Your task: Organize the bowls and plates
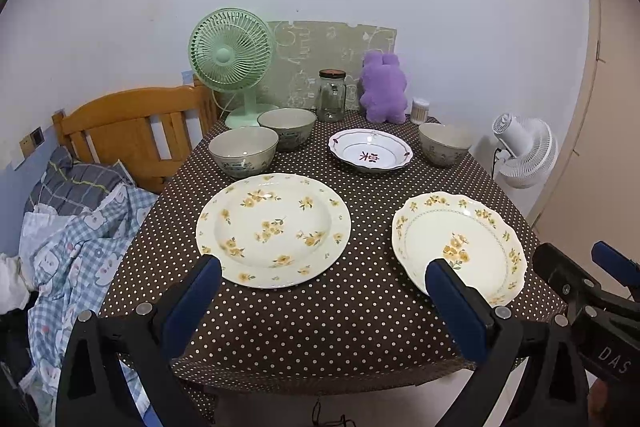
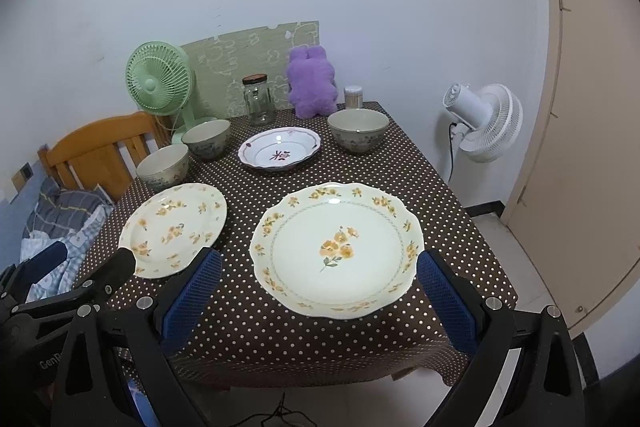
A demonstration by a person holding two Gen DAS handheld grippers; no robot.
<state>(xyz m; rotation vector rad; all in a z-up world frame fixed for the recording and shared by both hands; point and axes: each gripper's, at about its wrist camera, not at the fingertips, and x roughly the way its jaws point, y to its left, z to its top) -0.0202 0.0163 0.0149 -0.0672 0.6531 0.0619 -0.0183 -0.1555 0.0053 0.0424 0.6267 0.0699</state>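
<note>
Hovering wide and empty: left tool (image 1: pixel 322 277), right tool (image 2: pixel 319 269) (both short of the bench (image 1: pixel 360 327)), facing round floral plate (image 1: pixel 273 229), scalloped floral plate (image 2: pixel 336 249).

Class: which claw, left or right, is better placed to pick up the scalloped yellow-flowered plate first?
Right. The right claw is open and lined up on the scalloped yellow-flowered plate, while the left claw faces the round yellow-flowered plate beside it.

Glossy, seemingly ceramic plates (image 2: pixel 336 251) on smooth dotted tablecloth (image 2: pixel 360 175), perhaps oilcloth.
</note>
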